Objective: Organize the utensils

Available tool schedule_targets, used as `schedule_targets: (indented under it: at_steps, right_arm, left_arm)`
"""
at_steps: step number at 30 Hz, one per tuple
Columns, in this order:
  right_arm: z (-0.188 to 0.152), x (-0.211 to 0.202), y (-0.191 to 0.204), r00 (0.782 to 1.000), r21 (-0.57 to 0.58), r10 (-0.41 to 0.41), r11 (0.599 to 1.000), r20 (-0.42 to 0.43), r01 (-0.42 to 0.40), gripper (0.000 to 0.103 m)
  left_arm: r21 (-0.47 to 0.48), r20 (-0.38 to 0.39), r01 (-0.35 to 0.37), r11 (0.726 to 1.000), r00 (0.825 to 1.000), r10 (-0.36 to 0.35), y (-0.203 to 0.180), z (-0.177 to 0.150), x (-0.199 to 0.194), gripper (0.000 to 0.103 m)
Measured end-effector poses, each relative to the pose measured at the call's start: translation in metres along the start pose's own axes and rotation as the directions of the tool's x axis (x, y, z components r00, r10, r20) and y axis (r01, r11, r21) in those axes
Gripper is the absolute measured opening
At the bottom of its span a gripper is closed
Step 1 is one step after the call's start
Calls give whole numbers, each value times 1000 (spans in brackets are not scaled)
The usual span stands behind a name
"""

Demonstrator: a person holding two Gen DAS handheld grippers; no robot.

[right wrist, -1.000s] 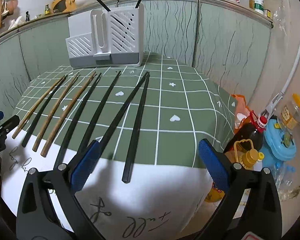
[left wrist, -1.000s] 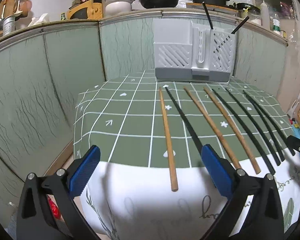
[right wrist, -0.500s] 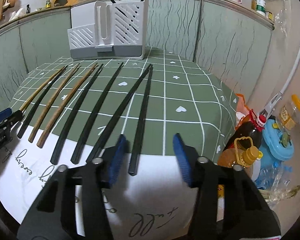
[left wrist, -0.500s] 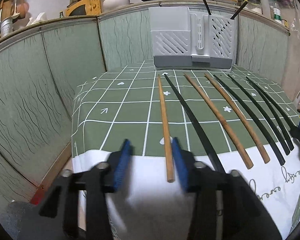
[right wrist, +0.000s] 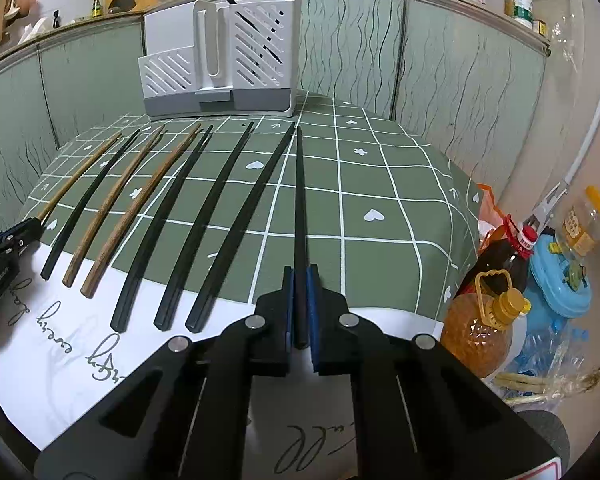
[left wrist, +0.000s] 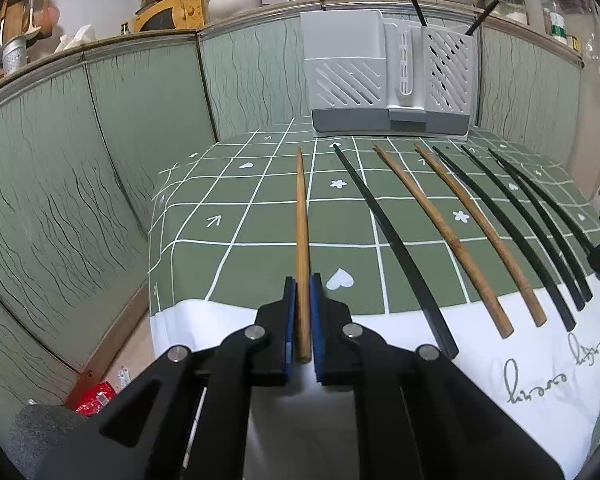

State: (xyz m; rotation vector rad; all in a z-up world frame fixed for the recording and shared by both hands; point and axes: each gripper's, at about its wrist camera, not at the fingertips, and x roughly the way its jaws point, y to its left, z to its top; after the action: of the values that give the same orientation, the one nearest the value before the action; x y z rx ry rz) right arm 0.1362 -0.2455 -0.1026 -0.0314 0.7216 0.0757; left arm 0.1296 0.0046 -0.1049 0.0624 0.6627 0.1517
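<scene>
A: What are the chopsticks made of?

B: Round brown wood and slim, glossy black ones, laid in a row on the worktop (left wrist: pixel 260 256), its cloth green with a white grid.

A: And each gripper?

B: The left gripper (left wrist: pixel 302 312) has just clamped on the wooden chopstick (left wrist: pixel 302 224) nearest the left edge; the right gripper (right wrist: pixel 300 308) has just clamped on the black chopstick (right wrist: pixel 300 200) at the row's right end.

A: Anything else nearby?

B: A white slotted utensil holder (left wrist: pixel 388 84) at the far edge, with two black sticks in it; oil bottles (right wrist: pixel 488 312) stand beyond the right edge.
</scene>
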Motion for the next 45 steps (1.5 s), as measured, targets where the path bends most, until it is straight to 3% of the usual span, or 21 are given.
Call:
schedule_targets:
  at_steps: [10,19,26,45]
  right_arm:
    - [8,-9,-5,999,33,40,999,-14,-39,6]
    - [17,-25,-12,998,30,59,998,-7,-58,6]
    - [34,-45,-17,997,30,76,997,26,-77,6]
    - [88,-83,-26,988,12,102,995,112,-104,6]
  left_arm:
    - [-37,-31,49,998,998,-51,7,9,-8,8]
    - [-42,0,71,997,997,-71,17,29,-31,8]
    - [-49,13,54,997,998,-54,25,45,-44,8]
    - [-83,78,117,990,991,-111,41,104,-75,8]
